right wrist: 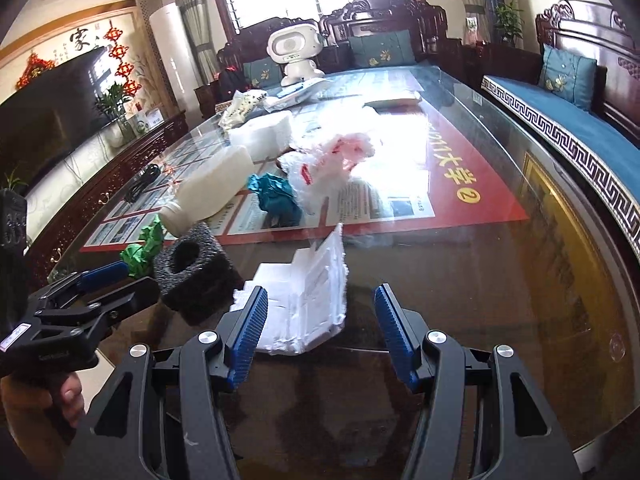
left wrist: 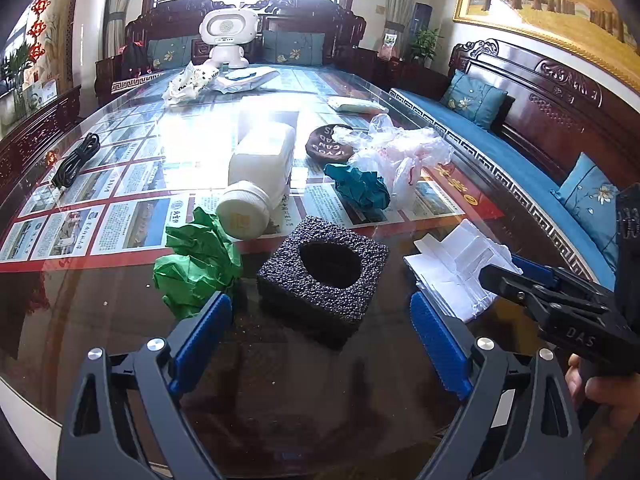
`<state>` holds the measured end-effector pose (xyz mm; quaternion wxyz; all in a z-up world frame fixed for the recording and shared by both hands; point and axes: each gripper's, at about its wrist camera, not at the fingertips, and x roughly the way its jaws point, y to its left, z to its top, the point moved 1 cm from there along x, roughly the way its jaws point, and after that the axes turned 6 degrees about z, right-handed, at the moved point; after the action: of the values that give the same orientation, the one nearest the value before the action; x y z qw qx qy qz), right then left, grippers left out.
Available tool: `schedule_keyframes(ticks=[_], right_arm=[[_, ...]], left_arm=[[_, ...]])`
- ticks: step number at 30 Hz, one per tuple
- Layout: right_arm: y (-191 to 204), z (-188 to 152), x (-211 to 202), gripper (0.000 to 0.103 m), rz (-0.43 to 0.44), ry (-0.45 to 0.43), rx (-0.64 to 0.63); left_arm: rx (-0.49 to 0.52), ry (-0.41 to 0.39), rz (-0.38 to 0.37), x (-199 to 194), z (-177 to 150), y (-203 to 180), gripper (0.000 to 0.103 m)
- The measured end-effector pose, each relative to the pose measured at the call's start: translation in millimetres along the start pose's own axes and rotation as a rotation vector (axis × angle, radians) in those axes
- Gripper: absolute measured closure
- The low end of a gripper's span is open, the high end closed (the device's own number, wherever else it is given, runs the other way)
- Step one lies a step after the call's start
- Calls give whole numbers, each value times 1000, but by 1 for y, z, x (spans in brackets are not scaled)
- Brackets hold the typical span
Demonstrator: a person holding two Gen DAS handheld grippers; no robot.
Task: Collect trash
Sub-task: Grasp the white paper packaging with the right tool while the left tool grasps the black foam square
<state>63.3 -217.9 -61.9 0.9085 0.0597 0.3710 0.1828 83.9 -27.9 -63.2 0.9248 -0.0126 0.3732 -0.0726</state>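
Observation:
Trash lies on a glass-topped table [left wrist: 120,300]. A black foam block [left wrist: 323,276] with a round hole sits just ahead of my open left gripper [left wrist: 320,312]; it also shows in the right wrist view [right wrist: 192,268]. A crumpled green paper [left wrist: 196,264] lies by the left finger. A white plastic bottle [left wrist: 256,176] lies on its side behind. A teal paper ball [left wrist: 358,184] and clear plastic bags [left wrist: 400,152] lie further back. A white foam piece [right wrist: 304,300] lies ahead of my open right gripper [right wrist: 320,300], partly between the fingers, and shows in the left wrist view [left wrist: 452,268].
A white toy robot [left wrist: 228,36] stands at the table's far end with wrappers [left wrist: 188,84] near it. A black cable [left wrist: 76,160] lies at the left. A dark round dish [left wrist: 328,144] sits mid-table. Blue-cushioned wooden benches [left wrist: 500,152] line the right side.

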Motion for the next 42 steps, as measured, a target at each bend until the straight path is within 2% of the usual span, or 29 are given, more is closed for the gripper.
schedule_keyframes(ticks=[5,8,9,10,16,21,23,38,39,40,42], right_arm=[[-6,1,11,47,36,21,26],[-3,2,14,65,65,17,14],[-2,2,14,77,67,17,8],[-1,2,15,94,75,21,1],[-2,0,3,96,73,-22,-5],[-5,0,-3,96,74,-24,-8],[-7,-2,-4,96,78,-23,-6],[-4,-5,0,96,113,-9,-12],[-5,-5,1,96,114,-8,-11],[-5,-5,1,96,114,-6,-10],[-6,-6,1,96,114,-5,-9]], left_arm=[[-9,6,-17,2,0,-1,12],[-11,9,-27,2,1,-3,12],[-10,6,-24,2,1,-3,12],[-9,5,-23,2,2,-4,12],[-22,7,-28,6,4,-4,12],[10,6,-49,15,7,-13,12],[29,-3,-26,19,8,-16,12],[80,68,-22,51,20,-9,12],[87,70,-18,52,21,-10,13],[93,68,-7,53,22,-10,20],[97,71,-7,54,23,-10,25]])
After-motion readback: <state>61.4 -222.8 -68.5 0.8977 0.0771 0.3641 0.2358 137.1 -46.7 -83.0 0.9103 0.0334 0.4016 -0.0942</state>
